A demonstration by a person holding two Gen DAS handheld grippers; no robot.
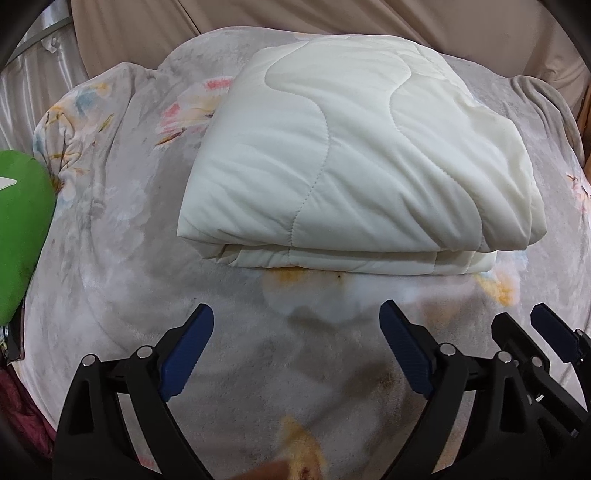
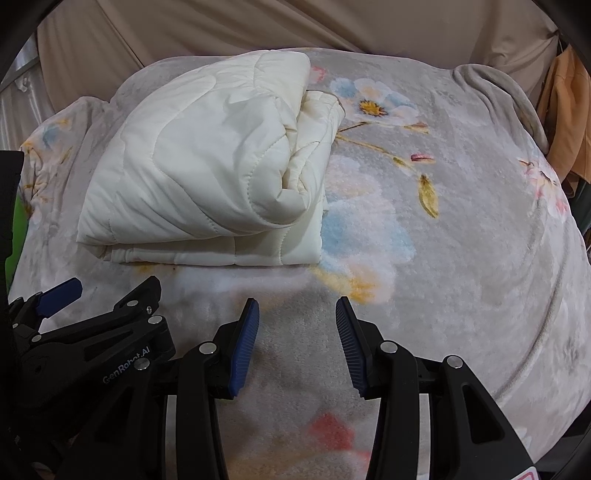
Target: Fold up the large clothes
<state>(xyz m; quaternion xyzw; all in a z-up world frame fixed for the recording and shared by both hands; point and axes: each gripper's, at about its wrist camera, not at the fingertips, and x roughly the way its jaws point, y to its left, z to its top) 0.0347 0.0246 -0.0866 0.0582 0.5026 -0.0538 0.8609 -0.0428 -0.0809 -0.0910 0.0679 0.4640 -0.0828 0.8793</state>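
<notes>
Folded cream quilt (image 1: pixel 354 158) lying on flowered blanket (image 1: pixel 110 258), apart from both tools. Left gripper (image 1: pixel 297 343) and right gripper (image 2: pixel 297 343) spread wide, empty. Folding apparently finished; next, perhaps tidying the loose right edge.

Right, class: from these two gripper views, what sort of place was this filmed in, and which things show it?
Most likely a bedroom, on a bed. A plush floral blanket covers a wide soft surface, a folded cream quilt lies on it, and beige draped fabric hangs behind like a curtain.
</notes>
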